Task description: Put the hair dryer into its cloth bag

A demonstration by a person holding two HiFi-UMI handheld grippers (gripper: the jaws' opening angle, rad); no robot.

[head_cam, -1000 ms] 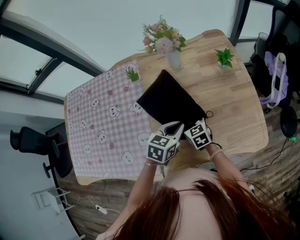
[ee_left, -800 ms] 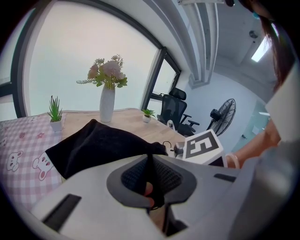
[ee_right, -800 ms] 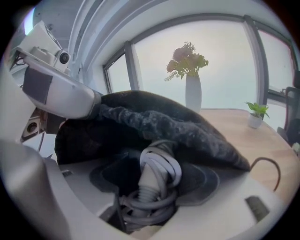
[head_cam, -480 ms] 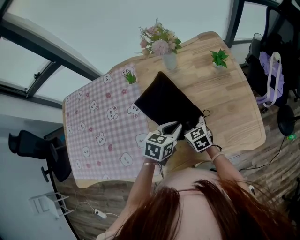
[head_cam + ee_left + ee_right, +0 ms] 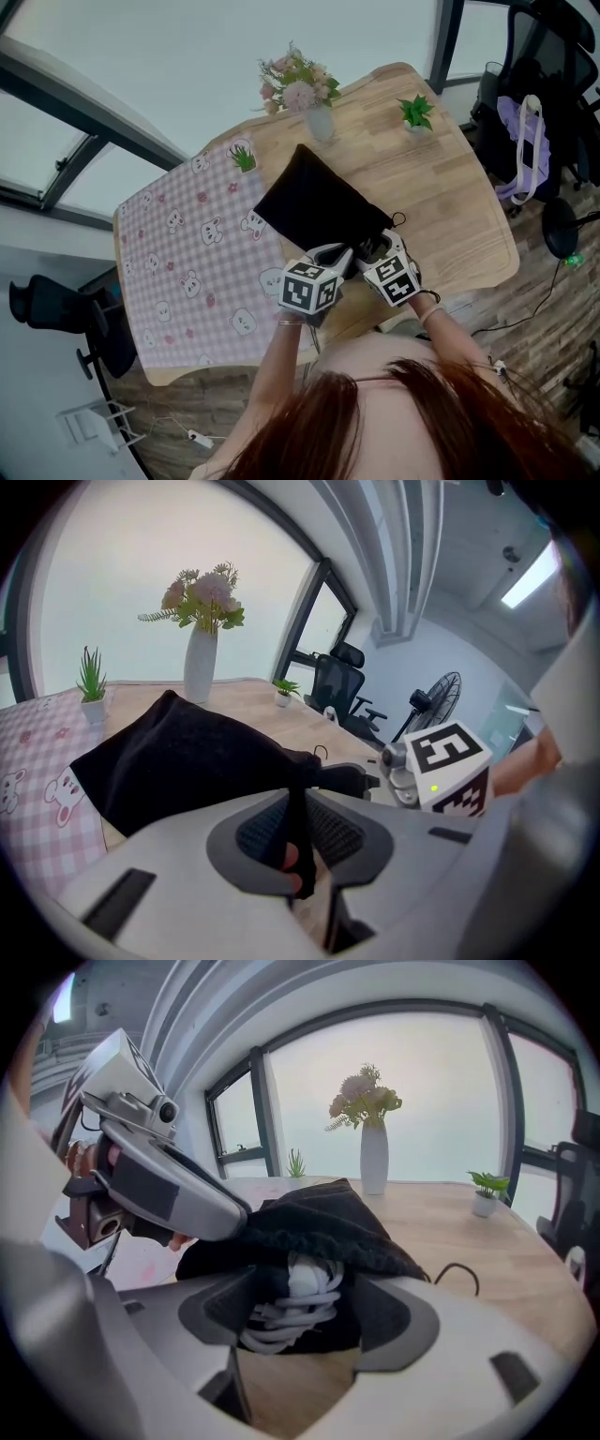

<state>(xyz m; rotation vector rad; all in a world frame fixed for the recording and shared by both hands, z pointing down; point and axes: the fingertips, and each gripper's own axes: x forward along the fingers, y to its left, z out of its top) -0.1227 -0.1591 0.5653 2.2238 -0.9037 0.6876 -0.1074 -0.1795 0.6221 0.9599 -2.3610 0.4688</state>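
Bag: black cloth, lying on the counter, mouth toward the person.
Hair dryer: inside the bag, and only its coiled white cord shows at the mouth.
Left gripper: fingers clenched on the bag's rim.
Right gripper: fingers have just been opening and are now released; the cord lies between them, not squeezed.
Doing it well: probably keep the rim lifted and nudge the cord deeper before drawing the mouth closed.

head: steeply down over table | gripper views: low, close, looking across it | shared: cloth bag, vase
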